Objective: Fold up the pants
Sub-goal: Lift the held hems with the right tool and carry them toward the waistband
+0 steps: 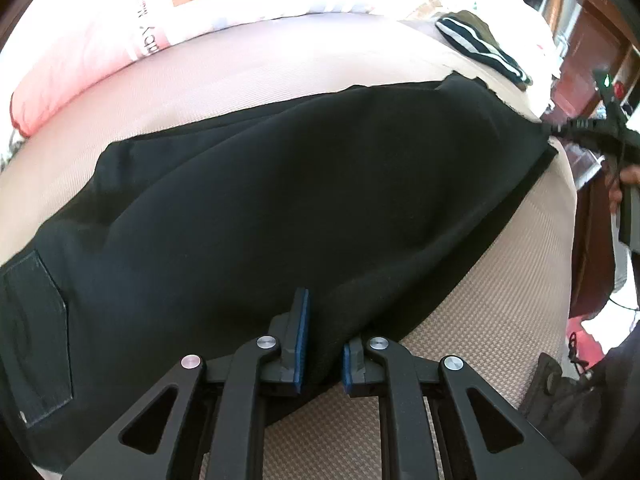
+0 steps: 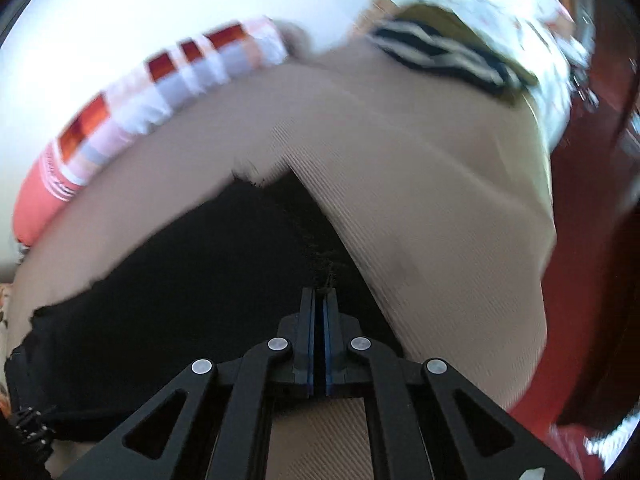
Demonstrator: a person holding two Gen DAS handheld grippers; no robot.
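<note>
— Where are the pants (image 1: pixel 280 184) from where you stand?

— Spread flat on the tan bed cover (image 1: pixel 240 68), long axis running from about eight o'clock to two o'clock in my left camera. The back pocket (image 1: pixel 36 332) sits at the eight o'clock end, the frayed hem up at two o'clock

— And your left gripper (image 1: pixel 324 344)?

— Its jaws stand apart, straddling a raised ridge of the near edge, dead ahead at twelve o'clock. The blue pads (image 1: pixel 301 340) flank the cloth; I cannot tell whether they press on it yet

— The right one?

— My right gripper (image 2: pixel 319 300) has its jaws together on the fabric at the hem end; black cloth (image 2: pixel 200 272) fans out from the tips toward nine and ten o'clock. That view is blurred, so I won't say more about the pinch. From the left camera I see the same tool (image 1: pixel 600 128) out at three o'clock, at the far corner of the leg

— Which hand is nearer the middle?

— The left, I judge; the right holds the end. So the fold turns on that long axis: hem end toward the pocket end, I reckon

— Anything in the way?

— A striped garment (image 1: pixel 480 48) and a pillow (image 1: pixel 160 20) lie beyond at twelve to one o'clock, well apart from the pants
</note>
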